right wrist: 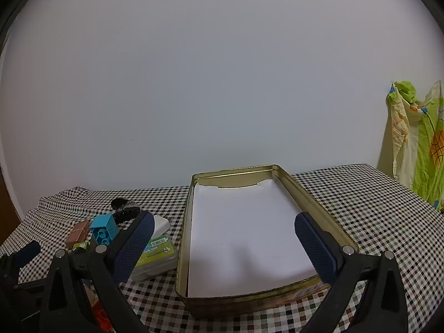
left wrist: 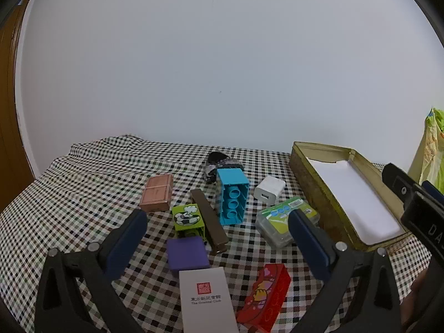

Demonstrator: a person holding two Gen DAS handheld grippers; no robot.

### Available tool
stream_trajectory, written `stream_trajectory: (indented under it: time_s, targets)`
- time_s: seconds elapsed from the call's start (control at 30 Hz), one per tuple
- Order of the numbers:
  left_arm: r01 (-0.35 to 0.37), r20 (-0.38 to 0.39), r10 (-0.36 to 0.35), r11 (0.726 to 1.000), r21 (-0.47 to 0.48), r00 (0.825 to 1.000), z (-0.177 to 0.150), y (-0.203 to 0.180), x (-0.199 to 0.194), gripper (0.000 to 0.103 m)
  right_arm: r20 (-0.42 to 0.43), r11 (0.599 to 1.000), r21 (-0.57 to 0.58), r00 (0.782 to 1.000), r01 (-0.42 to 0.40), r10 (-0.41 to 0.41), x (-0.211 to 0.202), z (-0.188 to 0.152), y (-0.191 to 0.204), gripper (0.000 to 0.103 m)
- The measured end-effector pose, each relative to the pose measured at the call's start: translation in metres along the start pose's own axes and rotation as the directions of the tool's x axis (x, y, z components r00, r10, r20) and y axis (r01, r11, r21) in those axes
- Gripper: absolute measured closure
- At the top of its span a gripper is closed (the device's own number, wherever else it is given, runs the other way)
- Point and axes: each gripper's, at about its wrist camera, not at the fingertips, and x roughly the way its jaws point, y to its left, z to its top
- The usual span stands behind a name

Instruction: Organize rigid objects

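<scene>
Checked cloth covers the table (left wrist: pixel 83 183), and on it, toward the left of the open tin (right wrist: pixel 319 208), a loose cluster of small rigid things is spread. The tin, lined with white paper and otherwise unfilled, sits near the table's right side. Both the left gripper (left wrist: pixel 217 231) and the right gripper (right wrist: pixel 224 237) are held with fingers spread wide, nothing between them; the left hangs over the cluster, the right over the tin.

Light, stiff handling is to be expected of the blue brick (left wrist: pixel 231 199), the purple block (left wrist: pixel 187 252) and the white charger (left wrist: pixel 269 189); flat opposite sides offer the surest hold. The clear plastic case (left wrist: pixel 283 222) may be judged slippery.

On the white card box (left wrist: pixel 206 299), "The Oriental Club" can be read beneath a red seal and Chinese characters. Print on the red box (left wrist: pixel 265 297) cannot be made out.
</scene>
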Motion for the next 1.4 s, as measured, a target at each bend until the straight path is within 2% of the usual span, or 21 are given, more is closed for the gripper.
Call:
stream_trajectory:
  time_s: [1.03, 1.4]
  targets:
    - [0.003, 0.015, -0.003, 1.0, 0.01, 1.0, -0.001, 0.003, -0.003, 0.0, -0.008, 1.0, -0.025, 1.0, 0.001, -0.001, 0.0, -0.001, -0.001, 0.001]
    - [-0.018, 0.046, 0.018, 1.0, 0.011, 0.999, -0.001, 0.006, -0.012, 0.0, -0.023, 0.999, -0.037, 0.999, -0.032, 0.031, -0.001, -0.002, 0.001, 0.001]
